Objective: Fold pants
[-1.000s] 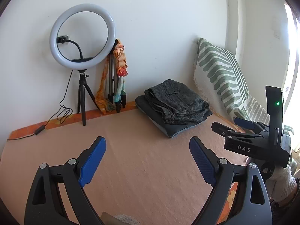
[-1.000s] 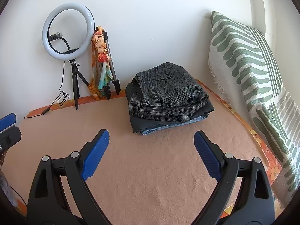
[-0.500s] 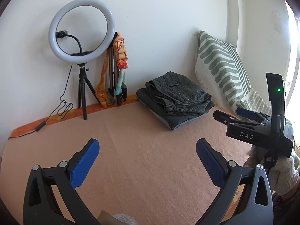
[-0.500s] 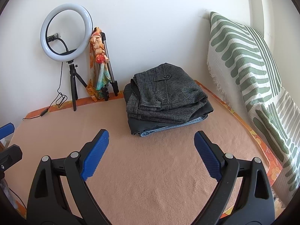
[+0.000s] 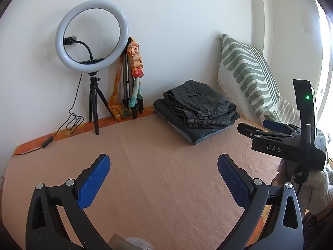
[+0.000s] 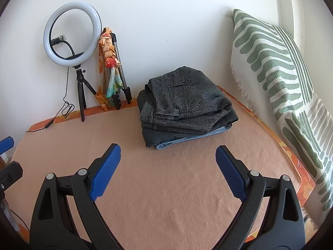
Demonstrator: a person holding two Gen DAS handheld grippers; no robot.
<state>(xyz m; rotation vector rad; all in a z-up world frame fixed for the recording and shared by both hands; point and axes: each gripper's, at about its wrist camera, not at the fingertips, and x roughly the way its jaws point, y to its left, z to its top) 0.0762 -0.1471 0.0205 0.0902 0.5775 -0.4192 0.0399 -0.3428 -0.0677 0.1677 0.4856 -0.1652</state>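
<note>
Under grey pants [image 6: 183, 102], half-hidden jeans [image 6: 193, 136]

Bright daylight is pouring in from your right, where the window [image 5: 324, 66] is blowing out to pure white in the left wrist view and washing over the striped cushion [image 5: 247, 73]. The white wall [image 6: 166, 20] is reading evenly lit, and the ring light [image 5: 91, 35] is not throwing any visible light of its own. You are getting soft, short shadows under the folded pants [image 6: 185, 104]. Both views are staying sharp, with strong fisheye bending and dark vignetting creeping in at the corners.
</note>
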